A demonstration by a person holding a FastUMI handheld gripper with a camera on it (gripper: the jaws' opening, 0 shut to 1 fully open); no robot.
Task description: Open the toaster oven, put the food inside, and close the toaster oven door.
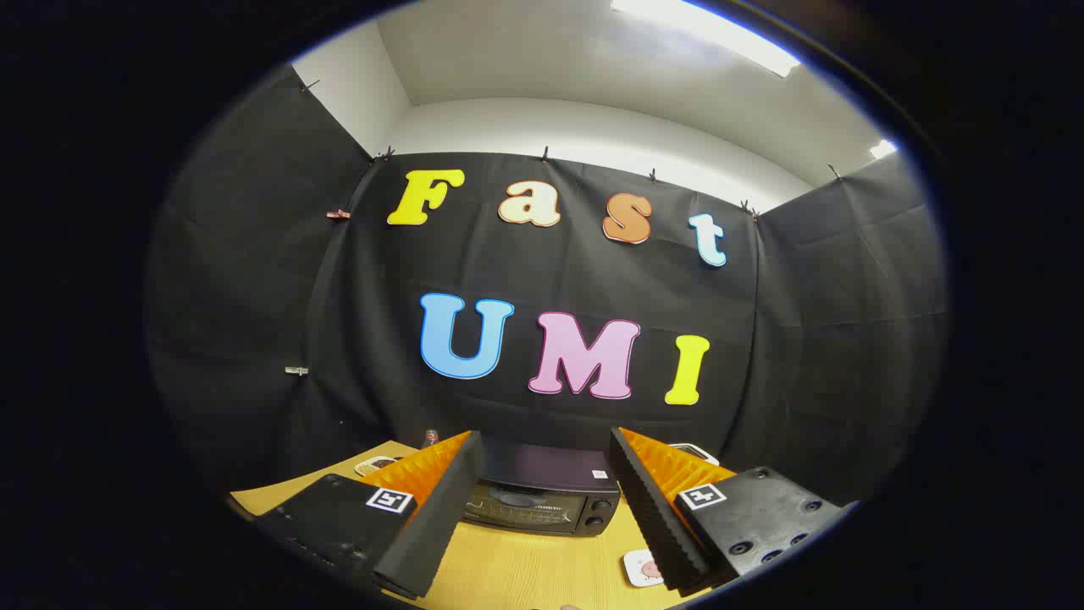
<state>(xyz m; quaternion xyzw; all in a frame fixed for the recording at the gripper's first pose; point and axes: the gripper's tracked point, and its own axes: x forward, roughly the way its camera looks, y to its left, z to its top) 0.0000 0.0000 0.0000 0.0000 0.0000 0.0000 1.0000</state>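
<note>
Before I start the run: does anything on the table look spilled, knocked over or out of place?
Nothing stands out. The toaster oven sits upright on the table, door closed, beyond the open hand-held gripper, which holds nothing.

This is a recording booth set up inside a plain room, not a home kitchen: black cloth (254,280) is clipped up as walls on three sides, with white wall and ceiling and a strip light (707,34) above it. A wooden table (525,568) carries a lone toaster oven (542,496), staged like a test prop.
</note>
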